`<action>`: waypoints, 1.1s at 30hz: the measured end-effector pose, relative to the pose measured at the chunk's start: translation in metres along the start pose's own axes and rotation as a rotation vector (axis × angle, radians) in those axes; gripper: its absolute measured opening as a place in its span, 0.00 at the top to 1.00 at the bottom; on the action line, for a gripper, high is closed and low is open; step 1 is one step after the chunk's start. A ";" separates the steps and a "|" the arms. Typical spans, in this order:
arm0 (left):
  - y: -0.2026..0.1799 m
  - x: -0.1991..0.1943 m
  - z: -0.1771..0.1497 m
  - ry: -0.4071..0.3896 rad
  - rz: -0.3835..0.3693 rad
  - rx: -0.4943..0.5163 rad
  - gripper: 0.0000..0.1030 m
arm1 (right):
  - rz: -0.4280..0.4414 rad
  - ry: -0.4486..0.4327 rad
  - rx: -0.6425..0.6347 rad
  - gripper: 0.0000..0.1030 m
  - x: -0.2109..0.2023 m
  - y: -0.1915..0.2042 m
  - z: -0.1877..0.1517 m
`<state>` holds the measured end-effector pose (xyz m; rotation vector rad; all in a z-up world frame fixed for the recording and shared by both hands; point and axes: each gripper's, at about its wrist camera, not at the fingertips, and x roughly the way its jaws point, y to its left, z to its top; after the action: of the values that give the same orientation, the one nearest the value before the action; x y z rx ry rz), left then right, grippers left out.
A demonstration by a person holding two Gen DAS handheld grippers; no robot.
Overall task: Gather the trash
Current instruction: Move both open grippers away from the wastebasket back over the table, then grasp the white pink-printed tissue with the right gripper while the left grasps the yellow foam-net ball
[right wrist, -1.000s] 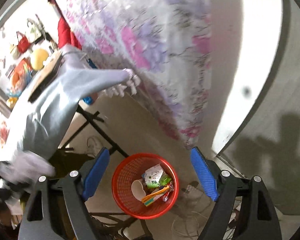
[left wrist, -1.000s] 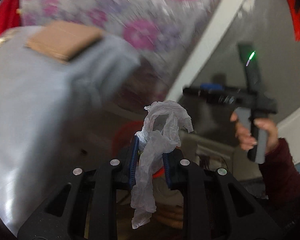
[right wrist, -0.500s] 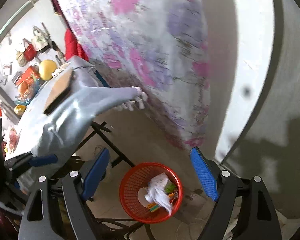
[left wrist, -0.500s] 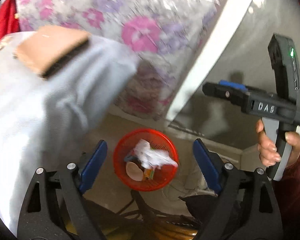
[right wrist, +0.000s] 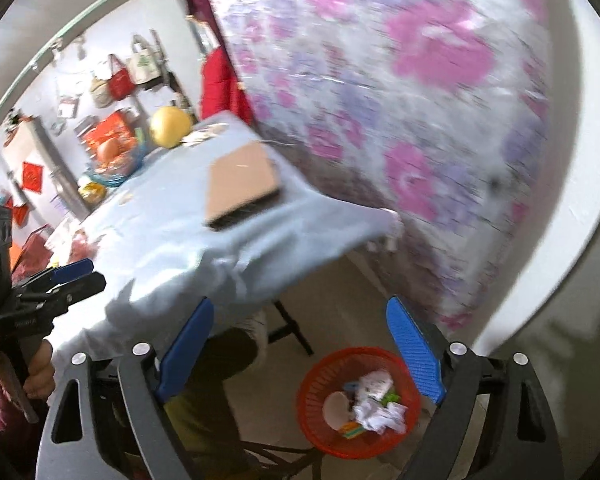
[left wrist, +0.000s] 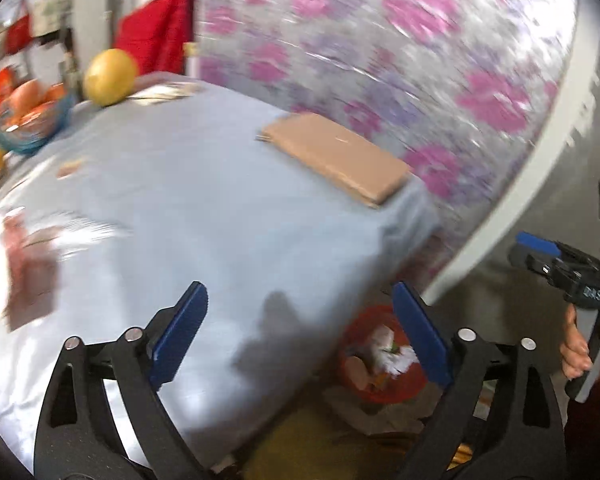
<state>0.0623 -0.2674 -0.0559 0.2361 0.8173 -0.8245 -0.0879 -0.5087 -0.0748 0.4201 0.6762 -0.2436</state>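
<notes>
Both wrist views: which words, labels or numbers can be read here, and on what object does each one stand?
"DAS": white letters, smeared, on the black body of the right claw.
Marking on the body of the left claw: too blurred to read.
Red paper sign on the far wall: a symbol, not legible.
Print on the hanging bags: too small to read.

My left wrist view looks across the pale blue cloth-covered table (left wrist: 204,208) from close above; my right wrist view looks down from beside it. Both share the round red mesh wastebasket (right wrist: 320,432) (left wrist: 384,394) below the table's corner.
</notes>
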 end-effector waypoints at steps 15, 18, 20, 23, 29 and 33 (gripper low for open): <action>0.190 -0.082 -0.041 -0.083 0.276 -0.329 0.10 | 0.238 0.065 -0.181 0.15 0.061 0.157 0.023; 0.224 -0.091 -0.045 -0.092 0.327 -0.379 0.10 | 0.277 0.082 -0.218 0.15 0.075 0.190 0.025; 0.239 -0.094 -0.047 -0.092 0.358 -0.392 0.10 | 0.277 0.090 -0.256 0.15 0.083 0.211 0.026; 0.267 -0.094 -0.047 -0.079 0.400 -0.419 0.09 | 0.277 0.101 -0.296 0.15 0.095 0.233 0.028; 0.311 -0.078 -0.037 -0.031 0.414 -0.462 0.09 | 0.295 0.124 -0.317 0.15 0.115 0.262 0.034; 0.334 -0.061 -0.037 0.018 0.421 -0.499 0.09 | 0.303 0.134 -0.343 0.15 0.127 0.282 0.038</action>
<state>0.2613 0.0092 -0.0746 -0.0304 0.9232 -0.2102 0.1280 -0.2852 -0.0473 0.2053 0.7597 0.1884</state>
